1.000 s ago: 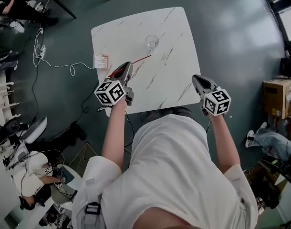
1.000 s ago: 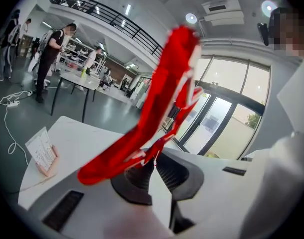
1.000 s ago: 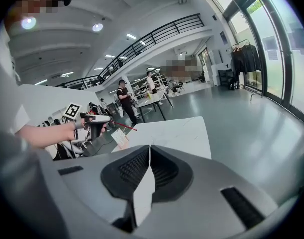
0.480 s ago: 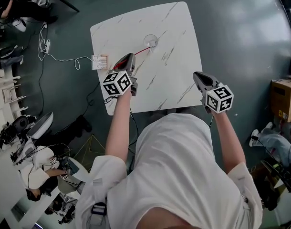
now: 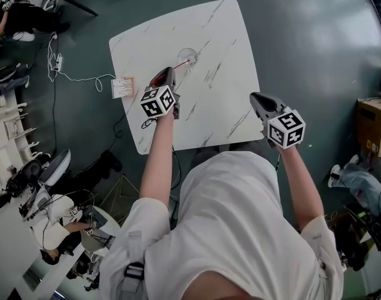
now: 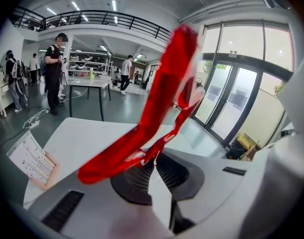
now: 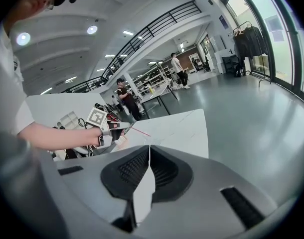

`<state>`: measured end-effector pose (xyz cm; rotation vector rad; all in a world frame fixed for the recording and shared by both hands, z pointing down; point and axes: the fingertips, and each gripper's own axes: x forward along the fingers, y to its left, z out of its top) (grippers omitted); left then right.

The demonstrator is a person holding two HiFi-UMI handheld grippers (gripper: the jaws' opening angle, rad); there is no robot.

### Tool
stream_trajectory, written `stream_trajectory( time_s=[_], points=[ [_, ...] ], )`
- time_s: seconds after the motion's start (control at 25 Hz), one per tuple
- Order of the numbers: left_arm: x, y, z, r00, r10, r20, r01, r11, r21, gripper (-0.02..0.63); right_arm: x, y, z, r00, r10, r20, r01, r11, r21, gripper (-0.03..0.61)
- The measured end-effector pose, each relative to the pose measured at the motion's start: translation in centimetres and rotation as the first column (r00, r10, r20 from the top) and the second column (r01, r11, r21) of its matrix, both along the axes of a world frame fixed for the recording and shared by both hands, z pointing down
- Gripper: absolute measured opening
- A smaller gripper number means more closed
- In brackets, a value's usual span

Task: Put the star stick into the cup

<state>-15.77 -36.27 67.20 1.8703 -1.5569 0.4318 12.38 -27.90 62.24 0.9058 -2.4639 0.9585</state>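
Note:
A clear glass cup stands on the white marble table. My left gripper is shut on the near end of the thin red star stick. The stick slants away from the gripper and its far end lies over the cup's mouth; how deep it reaches I cannot tell. In the left gripper view the star stick rises large and blurred from the closed left gripper. My right gripper hovers at the table's near right edge, shut and empty; its own view shows the right gripper closed.
A small printed card lies at the table's left edge. A white cable trails on the floor to the left, near seated people. A cardboard box stands on the floor at the right.
My left gripper has moved forward with the stick, bringing its far end from beside the cup to over the cup's mouth. The right gripper has barely shifted.

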Motion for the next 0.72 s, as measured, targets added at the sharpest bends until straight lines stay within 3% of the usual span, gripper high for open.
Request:
stream_trajectory(
  time_s=[0.56, 0.64, 0.72],
  points=[
    [2.2, -1.6, 4.5, 0.999, 0.028, 0.039, -0.025, 0.995, -0.092, 0.034, 1.0, 0.4, 2.5, 0.999, -0.049, 0.011, 0.05, 0.996, -0.067, 0.026],
    [2.4, -1.8, 4.8, 1.0, 0.015, 0.024, -0.013, 0.995, -0.097, 0.138, 1.4, 0.3, 2.9, 0.999, -0.051, 0.012, 0.052, 0.996, -0.072, 0.026],
    [2.4, -1.8, 5.2, 1.0, -0.002, 0.017, 0.004, 0.994, -0.107, 0.172, 1.8, 0.1, 3.3, 0.998, -0.053, 0.013, 0.054, 0.996, -0.077, 0.026]
  ],
)
